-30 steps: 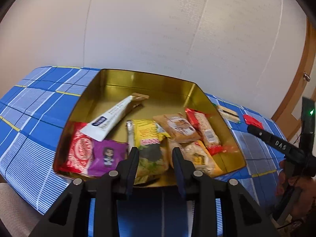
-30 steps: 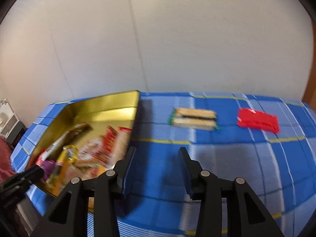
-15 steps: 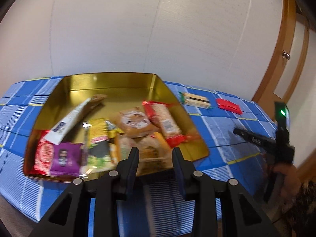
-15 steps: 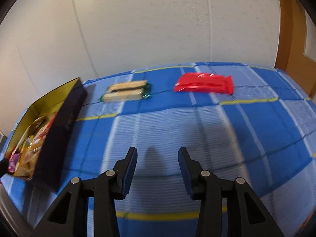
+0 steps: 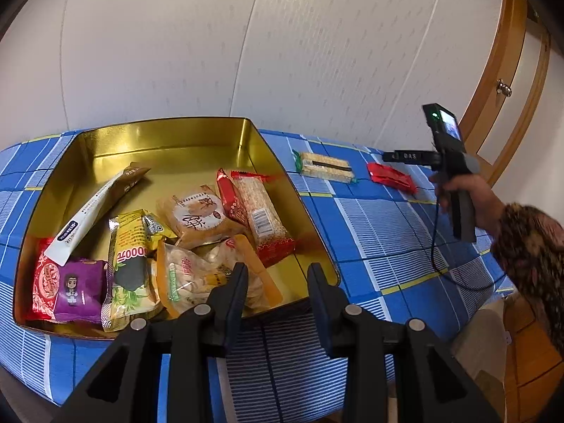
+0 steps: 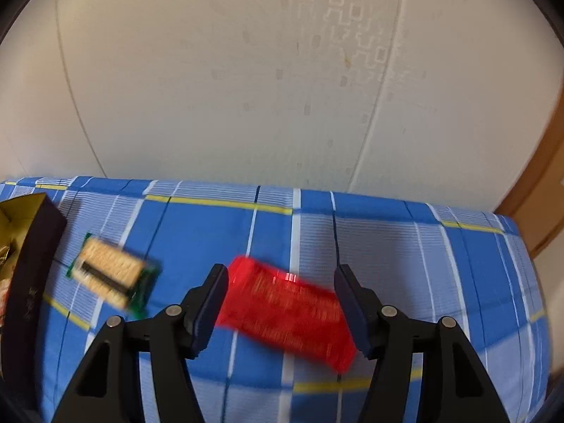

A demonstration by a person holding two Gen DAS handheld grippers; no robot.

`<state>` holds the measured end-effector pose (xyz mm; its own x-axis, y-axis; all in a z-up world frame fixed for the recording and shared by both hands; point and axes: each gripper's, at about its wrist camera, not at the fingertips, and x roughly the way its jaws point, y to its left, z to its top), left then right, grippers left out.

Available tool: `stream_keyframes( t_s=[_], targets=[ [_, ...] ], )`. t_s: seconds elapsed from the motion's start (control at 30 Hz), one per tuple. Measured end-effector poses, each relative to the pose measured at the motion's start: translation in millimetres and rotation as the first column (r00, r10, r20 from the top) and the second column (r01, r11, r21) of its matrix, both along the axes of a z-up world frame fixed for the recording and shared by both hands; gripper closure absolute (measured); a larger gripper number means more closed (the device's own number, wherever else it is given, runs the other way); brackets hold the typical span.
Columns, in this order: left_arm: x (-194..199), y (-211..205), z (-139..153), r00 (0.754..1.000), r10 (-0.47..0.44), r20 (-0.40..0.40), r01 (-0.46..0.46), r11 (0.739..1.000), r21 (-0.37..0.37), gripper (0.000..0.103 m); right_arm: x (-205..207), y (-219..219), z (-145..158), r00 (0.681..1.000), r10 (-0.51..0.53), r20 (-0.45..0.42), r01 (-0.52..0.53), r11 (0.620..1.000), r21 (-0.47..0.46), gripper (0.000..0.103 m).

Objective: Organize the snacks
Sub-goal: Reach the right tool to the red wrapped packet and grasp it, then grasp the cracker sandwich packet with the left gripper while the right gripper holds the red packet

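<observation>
While the left gripper (image 5: 275,282) hangs over the near edge of the tin (image 5: 261,134), its fingers sit partly spread with nothing between them. Tin on the blue check cloth (image 5: 380,218) already holds most snacks: white stick pack (image 5: 95,208), purple packet (image 5: 79,289), yellow bag (image 5: 130,253), round cookie (image 5: 199,213), rice bar in red wrap (image 5: 259,213), and more, piled loosely, overlapping.

Right gripper (image 6: 280,299) further off, aimed down at the red pack (image 6: 285,313). Its jaws have just been opening; fingers now stand wide, the red pack framed between them but pads not pressing on it. Picture is blurred, so cannot tell if the tips touch the cloth.

Beyond and left of that, the sesame bar (image 6: 109,276) lies flat near the tin's outer wall, not touching it.

Judgement: task mostly done. Two items left outside the tin, red pack and sesame bar. Red pack looks to be next: close on it, lift, carry to the tin. Thin, flat wrapper may slip.
</observation>
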<state>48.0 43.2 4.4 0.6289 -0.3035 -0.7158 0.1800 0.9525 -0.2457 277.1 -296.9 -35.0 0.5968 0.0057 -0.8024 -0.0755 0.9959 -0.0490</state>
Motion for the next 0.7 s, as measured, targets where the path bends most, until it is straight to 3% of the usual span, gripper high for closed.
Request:
stream_keyframes(
  t_s=[0.07,0.13,0.3,0.47,0.57,0.7],
  targets=[
    [1,-2,-1,1.000,-0.002,-0.007,0.002,1.000,0.006,0.068,9,-7,-9,0.999,-0.010,-0.045,0.011,1.000,0.017,0.037],
    [4,-5,-1,1.000,-0.006,-0.012,0.006,1.000,0.005,0.068,11,-16,-19,0.993,-0.022,-0.114,0.033,0.995,0.094,0.037],
    [9,-14,-2,1.000,-0.013,-0.013,0.013,1.000,-0.001,0.068,-30,-19,-21,0.990,0.035,-0.137,0.006,0.959,0.282,0.033],
    [18,-30,0,1.000,-0.018,-0.023,0.018,1.000,-0.009,0.068,-57,6,-21,0.996,0.017,-0.093,0.001,0.983,0.181,0.031],
    [24,-41,8,1.000,-0.024,-0.017,0.024,1.000,0.002,0.068,-67,13,-23,0.997,-0.058,-0.057,0.065,0.989,0.131,0.054],
    [37,-59,16,0.998,-0.067,-0.023,0.067,0.997,0.031,0.068,-89,10,-23,0.991,-0.130,-0.018,0.131,0.978,0.162,0.061]
  ],
)
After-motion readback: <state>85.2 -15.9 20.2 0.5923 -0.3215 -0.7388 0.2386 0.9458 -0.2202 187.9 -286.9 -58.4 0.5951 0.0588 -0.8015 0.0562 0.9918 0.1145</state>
